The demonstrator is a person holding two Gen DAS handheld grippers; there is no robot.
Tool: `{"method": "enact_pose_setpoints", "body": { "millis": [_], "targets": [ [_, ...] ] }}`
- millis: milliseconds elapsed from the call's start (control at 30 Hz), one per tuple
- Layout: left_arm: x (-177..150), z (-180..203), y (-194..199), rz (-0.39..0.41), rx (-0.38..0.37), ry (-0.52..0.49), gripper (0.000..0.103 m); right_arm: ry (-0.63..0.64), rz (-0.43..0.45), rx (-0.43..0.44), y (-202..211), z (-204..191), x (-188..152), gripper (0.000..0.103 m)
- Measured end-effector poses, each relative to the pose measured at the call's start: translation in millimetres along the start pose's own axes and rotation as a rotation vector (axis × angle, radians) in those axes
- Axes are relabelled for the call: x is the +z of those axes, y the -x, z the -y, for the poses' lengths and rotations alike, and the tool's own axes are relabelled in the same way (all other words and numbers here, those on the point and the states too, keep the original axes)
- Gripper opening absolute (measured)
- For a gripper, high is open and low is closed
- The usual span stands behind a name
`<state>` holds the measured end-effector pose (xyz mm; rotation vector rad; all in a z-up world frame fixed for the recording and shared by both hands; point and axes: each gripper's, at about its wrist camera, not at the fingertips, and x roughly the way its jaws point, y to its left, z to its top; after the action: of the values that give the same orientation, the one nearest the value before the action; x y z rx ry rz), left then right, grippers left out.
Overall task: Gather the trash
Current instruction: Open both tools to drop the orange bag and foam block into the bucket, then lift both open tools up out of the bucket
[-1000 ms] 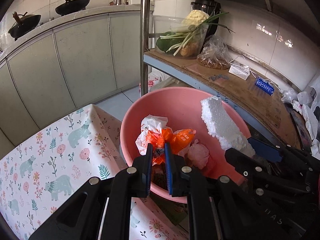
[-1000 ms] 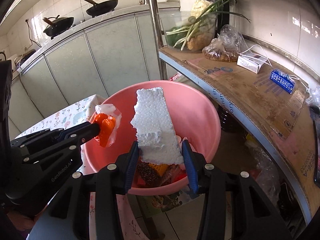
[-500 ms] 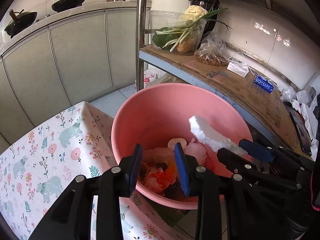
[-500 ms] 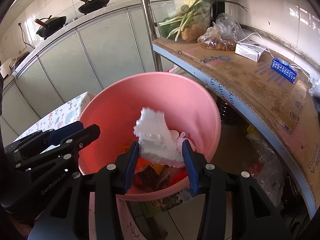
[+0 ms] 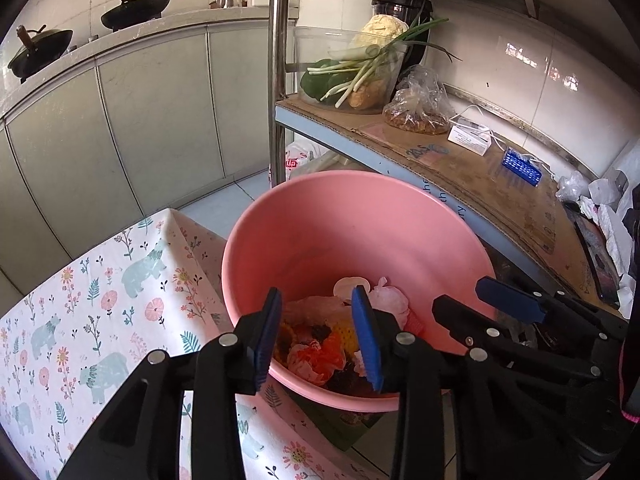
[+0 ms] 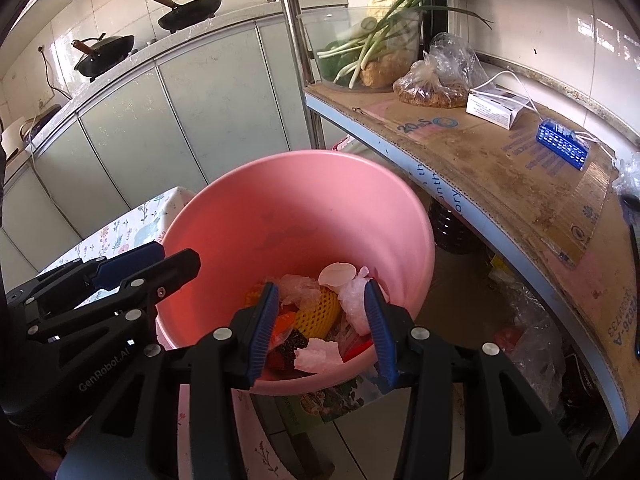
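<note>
A pink basin (image 5: pixel 320 220) (image 6: pixel 280 200) stands beside the table corner and holds mixed trash. In it lie an orange-and-white wrapper (image 5: pixel 320 360), yellow foam netting (image 6: pixel 320 316), a white foam piece (image 6: pixel 320 356) and crumpled clear plastic (image 6: pixel 300 290). My left gripper (image 5: pixel 318 332) is open and empty, just above the basin's near rim. My right gripper (image 6: pixel 322 322) is open and empty, over the trash. Each gripper shows in the other's view, the left (image 6: pixel 120 276) and the right (image 5: pixel 496 308).
A floral tablecloth (image 5: pixel 80 300) covers the table at left. A metal shelf lined with cardboard (image 6: pixel 500 168) runs along the right with a bowl of vegetables (image 5: pixel 352 76), a food bag (image 6: pixel 436 80) and a small box (image 6: pixel 496 108). Grey cabinets (image 5: pixel 120 120) stand behind.
The left gripper opened and dropped the orange wrapper into the basin. The right gripper then opened and let the white foam block fall in. Both now hang empty over the basin.
</note>
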<state>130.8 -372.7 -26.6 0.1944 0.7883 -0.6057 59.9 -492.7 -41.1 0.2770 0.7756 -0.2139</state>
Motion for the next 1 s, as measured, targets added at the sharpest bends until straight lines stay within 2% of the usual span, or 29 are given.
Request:
{"method": "enact_pose_setpoints", "body": {
  "millis": [533,833,1000],
  "targets": [
    [-1,8,36,0.057,0.000,-0.029,0.036,0.017,0.062,-0.001,39,-5,2,0.045],
    [-12,8,70,0.099,0.005,-0.040,0.036,0.047,0.126,-0.033,75,-16,-10,0.045],
    [-23,4,90,0.114,0.015,-0.028,0.036,0.064,0.124,-0.043,85,-21,-21,0.045]
  ]
}}
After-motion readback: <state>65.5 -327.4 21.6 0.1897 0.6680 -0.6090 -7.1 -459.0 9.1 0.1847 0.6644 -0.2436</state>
